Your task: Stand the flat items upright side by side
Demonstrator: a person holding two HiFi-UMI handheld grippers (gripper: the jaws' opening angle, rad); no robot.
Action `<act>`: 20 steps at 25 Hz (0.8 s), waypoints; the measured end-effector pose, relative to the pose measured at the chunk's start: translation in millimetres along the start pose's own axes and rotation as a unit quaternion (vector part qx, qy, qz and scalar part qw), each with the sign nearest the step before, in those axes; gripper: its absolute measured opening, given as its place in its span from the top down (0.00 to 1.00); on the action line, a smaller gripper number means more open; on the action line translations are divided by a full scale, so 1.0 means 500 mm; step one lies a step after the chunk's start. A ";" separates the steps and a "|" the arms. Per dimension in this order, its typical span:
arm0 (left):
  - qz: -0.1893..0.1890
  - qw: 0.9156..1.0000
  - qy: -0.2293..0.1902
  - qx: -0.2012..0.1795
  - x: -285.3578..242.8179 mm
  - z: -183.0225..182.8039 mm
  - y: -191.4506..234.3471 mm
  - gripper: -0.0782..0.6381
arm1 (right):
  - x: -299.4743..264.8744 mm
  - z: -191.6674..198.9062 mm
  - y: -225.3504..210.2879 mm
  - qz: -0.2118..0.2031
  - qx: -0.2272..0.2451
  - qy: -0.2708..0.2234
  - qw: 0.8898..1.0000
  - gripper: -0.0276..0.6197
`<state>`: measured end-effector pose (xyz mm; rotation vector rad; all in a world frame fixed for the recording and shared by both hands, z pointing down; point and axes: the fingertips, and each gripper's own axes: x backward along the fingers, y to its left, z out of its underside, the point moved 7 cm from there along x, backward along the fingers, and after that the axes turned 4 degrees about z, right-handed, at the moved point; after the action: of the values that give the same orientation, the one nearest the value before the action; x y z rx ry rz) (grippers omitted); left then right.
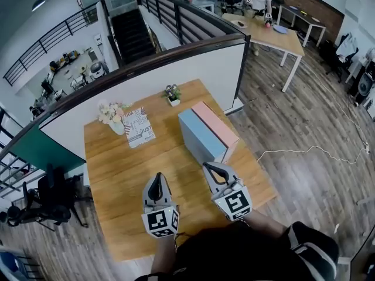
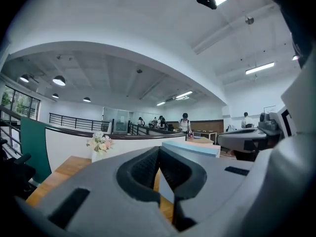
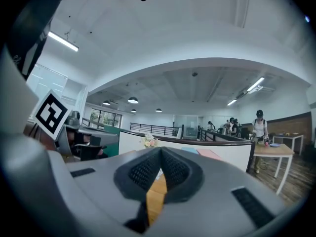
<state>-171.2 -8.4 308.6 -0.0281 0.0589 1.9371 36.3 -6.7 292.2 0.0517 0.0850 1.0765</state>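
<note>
The blue box (image 1: 199, 134) and pink box (image 1: 215, 122), smooth flat slabs, stand on edge with faces touching, at 2 o'clock on the wood-grain surface (image 1: 123, 174). Your left hand-held gripper (image 1: 156, 180) and right hand-held gripper (image 1: 212, 168) sit toward 6 o'clock, ribbed dark jaws pressed together, gripping nothing. A flat printed booklet (image 1: 139, 127) lies at 10 o'clock beside a flower vase (image 1: 112, 115).
</note>
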 end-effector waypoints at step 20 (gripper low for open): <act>0.055 0.998 -0.010 -0.016 -0.041 -0.031 -0.064 0.88 | 0.063 -0.012 -0.093 0.080 0.016 -0.008 0.997 0.95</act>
<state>-134.2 -16.9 293.3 -0.0268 0.0161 2.0487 91.2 -0.9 280.9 0.0973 0.0858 1.2342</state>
